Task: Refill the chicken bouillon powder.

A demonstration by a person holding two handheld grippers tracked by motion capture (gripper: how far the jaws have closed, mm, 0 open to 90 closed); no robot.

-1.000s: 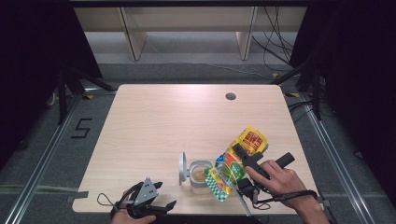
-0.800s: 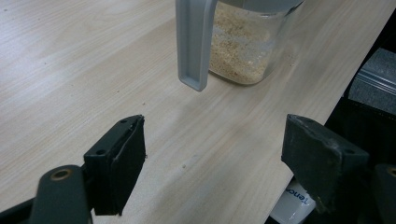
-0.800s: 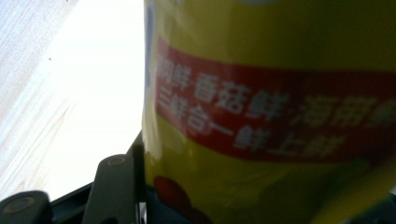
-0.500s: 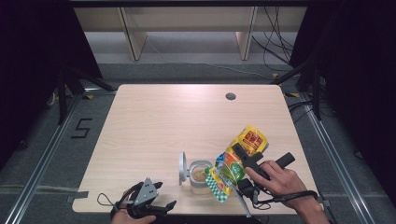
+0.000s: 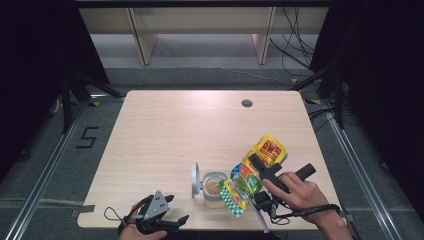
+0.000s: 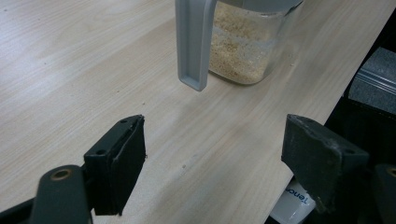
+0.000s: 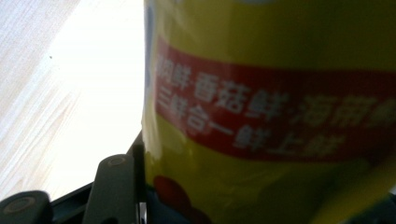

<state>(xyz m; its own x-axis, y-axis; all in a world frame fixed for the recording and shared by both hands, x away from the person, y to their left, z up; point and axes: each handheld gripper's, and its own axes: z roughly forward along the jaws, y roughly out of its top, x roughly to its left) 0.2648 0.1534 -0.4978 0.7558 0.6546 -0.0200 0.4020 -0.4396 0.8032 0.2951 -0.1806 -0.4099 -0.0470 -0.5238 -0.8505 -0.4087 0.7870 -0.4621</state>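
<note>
A: Two grippers, both at the near edge of the tabletop (image 5: 165, 130). Left gripper (image 5: 159, 220) sits by the near-left corner, jaws spread wide, nothing between them.

B: Jar?

A: Clear jar (image 5: 215, 189) with grey handle (image 6: 194, 44) stands near the near edge, just right of centre, well apart from the left gripper. Tan granules inside.

B: Right side?

A: Right gripper (image 5: 260, 172) clamps the yellow pouch (image 5: 252, 172), tilted with its lower end over the jar rim. Probably touching the rim; can't tell. Right gripper view: pouch (image 7: 271, 112) pressed against the jaw.
</note>
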